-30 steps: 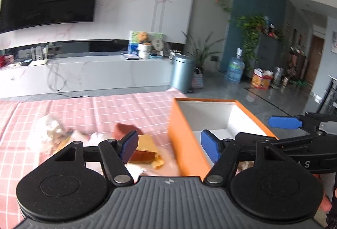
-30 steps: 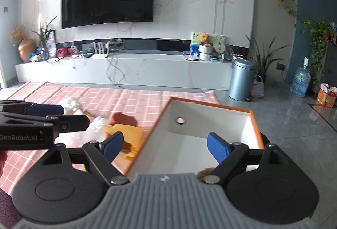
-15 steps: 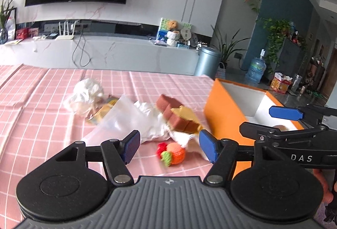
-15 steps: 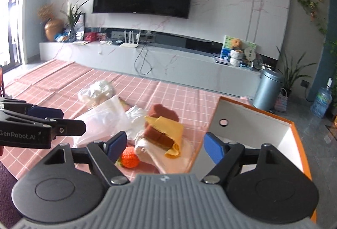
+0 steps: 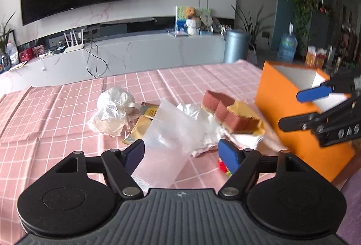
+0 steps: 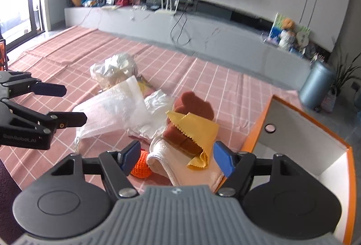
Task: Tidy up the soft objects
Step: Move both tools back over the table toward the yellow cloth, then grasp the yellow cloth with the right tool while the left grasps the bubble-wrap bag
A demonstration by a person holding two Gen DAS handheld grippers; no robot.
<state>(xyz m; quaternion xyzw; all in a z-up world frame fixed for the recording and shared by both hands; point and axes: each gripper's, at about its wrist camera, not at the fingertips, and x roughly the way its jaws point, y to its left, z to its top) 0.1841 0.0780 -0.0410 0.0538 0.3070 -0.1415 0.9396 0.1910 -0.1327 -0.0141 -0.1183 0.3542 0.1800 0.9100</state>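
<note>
Left wrist view looks down over a pink checked cloth (image 5: 56,114) that covers the surface, with soft things heaped near its right edge. The left gripper (image 5: 182,154) hangs over the pile with its jaws wide; they have just been opening, and nothing is pressed between the blue pads. A clear plastic bag (image 5: 171,130) lies under and ahead of them. Toward the far edge sits a crumpled white bundle (image 5: 112,107), and a gold packet (image 5: 144,121) lies between the two, touching the bag. A brown sponge (image 5: 223,109) with a yellow cloth (image 5: 246,109) draped on it rests just beside the orange box (image 5: 293,123), which stands at the right edge of the checked cloth. A red and green scrap of a knitted toy (image 5: 223,167) peeks out beside the right pad.

Right wrist view shows the right gripper (image 6: 176,156) over the same heap. Its jaws have just been closing yet stand fairly wide, gripping nothing. Between and below the pads lie an orange knitted ball (image 6: 141,168), a folded pink towel (image 6: 167,163) and the lower end of the yellow cloth (image 6: 196,130) over the sponge (image 6: 194,105). The plastic bag (image 6: 112,107) spreads to the left, and the white bundle (image 6: 112,69) sits beyond it. The box's white inside (image 6: 300,139) shows at the right, against the towel. The left gripper (image 6: 75,105) reaches in from the left edge, jaws apart, near the bag.
</note>
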